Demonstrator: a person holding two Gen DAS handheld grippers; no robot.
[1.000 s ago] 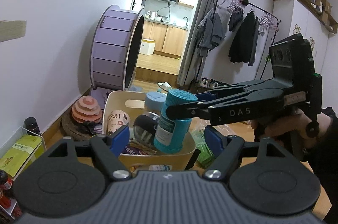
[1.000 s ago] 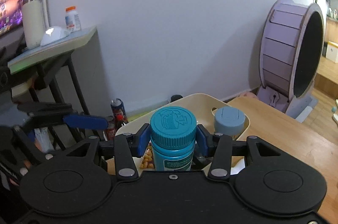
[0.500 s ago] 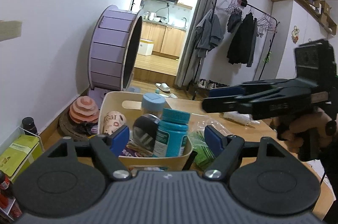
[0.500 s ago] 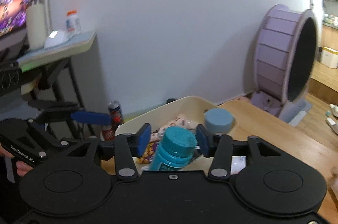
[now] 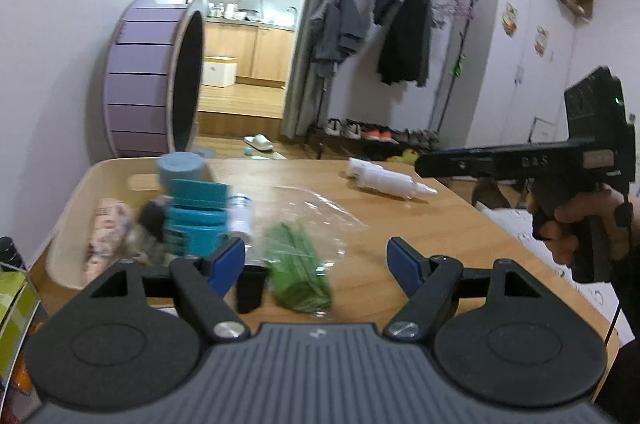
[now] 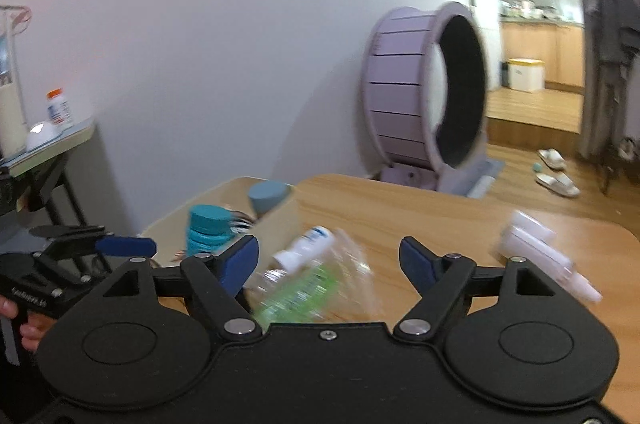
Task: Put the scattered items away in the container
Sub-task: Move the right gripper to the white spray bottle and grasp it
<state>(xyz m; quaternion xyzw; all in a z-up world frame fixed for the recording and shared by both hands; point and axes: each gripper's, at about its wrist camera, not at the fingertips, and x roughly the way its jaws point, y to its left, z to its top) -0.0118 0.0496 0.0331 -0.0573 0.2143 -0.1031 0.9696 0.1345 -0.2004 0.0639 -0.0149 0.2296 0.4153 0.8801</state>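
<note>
The cream container (image 5: 102, 180) stands at the table's left end and holds a teal bottle (image 5: 196, 220), a grey-blue lidded jar (image 5: 180, 166) and other small items. On the wood lie a clear bag of green stuff (image 5: 298, 272) and a white tube (image 5: 384, 180). My left gripper (image 5: 316, 260) is open just in front of the bag, nothing between its pads. My right gripper (image 6: 328, 260) hovers over the bag (image 6: 308, 288) with its jaws opening and empty. The teal bottle (image 6: 208, 228) sits in the container (image 6: 224, 184) to its left. The white tube (image 6: 536, 244) lies to the right.
A small white bottle (image 6: 306, 244) lies beside the bag. The purple wheel (image 5: 154, 80) stands on the floor behind the table. A hand (image 5: 576, 220) holds the right gripper (image 5: 424, 166) above the table's right side. The left gripper (image 6: 100, 240) is beside the container.
The right gripper let go of the teal bottle into the container, opened wider and drew away to the right. The left gripper swung right, from the container toward the green bag.
</note>
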